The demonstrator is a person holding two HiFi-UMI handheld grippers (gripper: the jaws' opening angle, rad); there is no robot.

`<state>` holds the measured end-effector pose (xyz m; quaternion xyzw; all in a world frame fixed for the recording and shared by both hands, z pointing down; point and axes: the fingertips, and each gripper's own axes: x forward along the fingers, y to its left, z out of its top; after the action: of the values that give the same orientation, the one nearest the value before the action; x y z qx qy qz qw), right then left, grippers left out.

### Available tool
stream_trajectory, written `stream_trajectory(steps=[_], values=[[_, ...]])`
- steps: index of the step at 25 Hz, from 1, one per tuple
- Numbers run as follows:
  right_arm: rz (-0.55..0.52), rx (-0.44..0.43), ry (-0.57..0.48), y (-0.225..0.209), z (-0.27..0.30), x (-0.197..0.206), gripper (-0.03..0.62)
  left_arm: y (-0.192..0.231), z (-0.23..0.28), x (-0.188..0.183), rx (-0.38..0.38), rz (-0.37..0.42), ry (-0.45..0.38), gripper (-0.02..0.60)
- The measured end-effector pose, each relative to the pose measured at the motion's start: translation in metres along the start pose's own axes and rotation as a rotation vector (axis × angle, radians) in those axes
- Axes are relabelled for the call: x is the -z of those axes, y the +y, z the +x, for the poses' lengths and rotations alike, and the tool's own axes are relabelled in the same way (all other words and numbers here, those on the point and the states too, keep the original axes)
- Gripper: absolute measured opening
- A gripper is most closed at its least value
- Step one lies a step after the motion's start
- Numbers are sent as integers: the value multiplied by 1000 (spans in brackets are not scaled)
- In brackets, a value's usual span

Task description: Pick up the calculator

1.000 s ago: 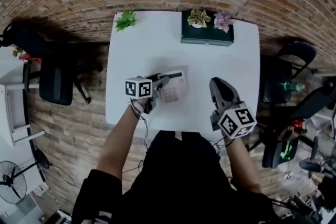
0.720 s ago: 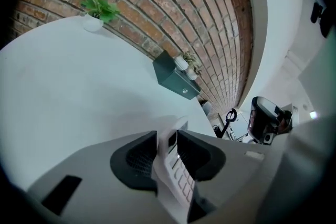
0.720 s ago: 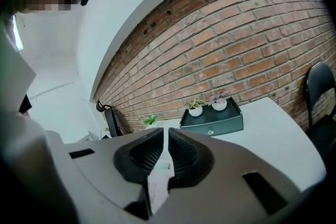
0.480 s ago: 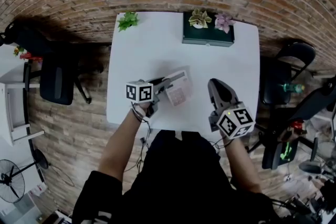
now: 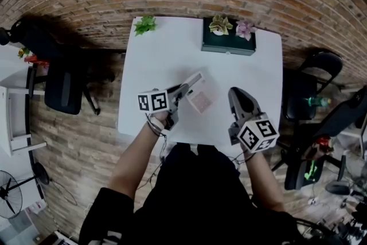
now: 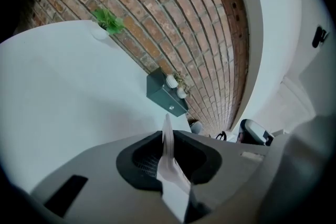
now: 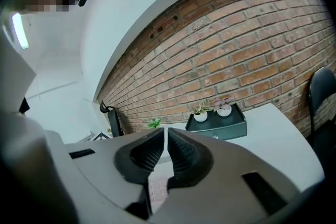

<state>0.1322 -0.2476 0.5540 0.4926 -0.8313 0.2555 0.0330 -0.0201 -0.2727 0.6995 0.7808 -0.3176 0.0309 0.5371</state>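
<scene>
The calculator (image 5: 200, 98), a thin pale slab with pinkish keys, hangs tilted above the white table (image 5: 166, 49). My left gripper (image 5: 182, 90) is shut on its near left edge. In the left gripper view the calculator (image 6: 169, 157) shows edge-on, pinched between the black pads of the left gripper (image 6: 167, 139). My right gripper (image 5: 236, 96) hovers to the right of the calculator, apart from it. In the right gripper view the jaws of the right gripper (image 7: 166, 147) are closing, with only a thin slit and nothing between them. Part of the keypad (image 7: 157, 186) shows below them.
A dark green planter box (image 5: 228, 41) with two small potted plants stands at the table's far edge, and a small green plant (image 5: 145, 24) at the far left corner. Black chairs stand left (image 5: 63, 89) and right (image 5: 324, 63) of the table. A brick wall lies behind.
My left gripper has shut on the calculator and raised it off the table, tilting it up. The right gripper has stayed in place.
</scene>
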Motion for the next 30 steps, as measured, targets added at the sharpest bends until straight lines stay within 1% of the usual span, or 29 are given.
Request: stream_trajectory(steps=[2,6,9,15,19,22,25,30], values=[[-5,-1,-9,2,-2,-5,25,-10,-7,-10,23,-14,-35,57],[-20,-2,-35,3,-6,-18,23,-31,-22,-25,56,4,-84,57],[-33,7,-46,1,-10,-25,17,-47,-35,-32,77,-2,-122,57],[-34,1,-69,-2,-13,-37,12,-67,-70,-47,110,-52,-232,57],[-37,-12,-69,-1,-13,-38,11,-79,-98,-64,100,-75,-312,57],[-43,-29,-71,3,-11,-42,11,-92,-117,-79,116,-89,-372,57],[-51,-53,-86,10,-9,-50,12,-101,-132,-89,115,-131,-421,58],[-79,-64,-116,18,-9,-70,12,-126,-153,-109,159,-80,-495,57]])
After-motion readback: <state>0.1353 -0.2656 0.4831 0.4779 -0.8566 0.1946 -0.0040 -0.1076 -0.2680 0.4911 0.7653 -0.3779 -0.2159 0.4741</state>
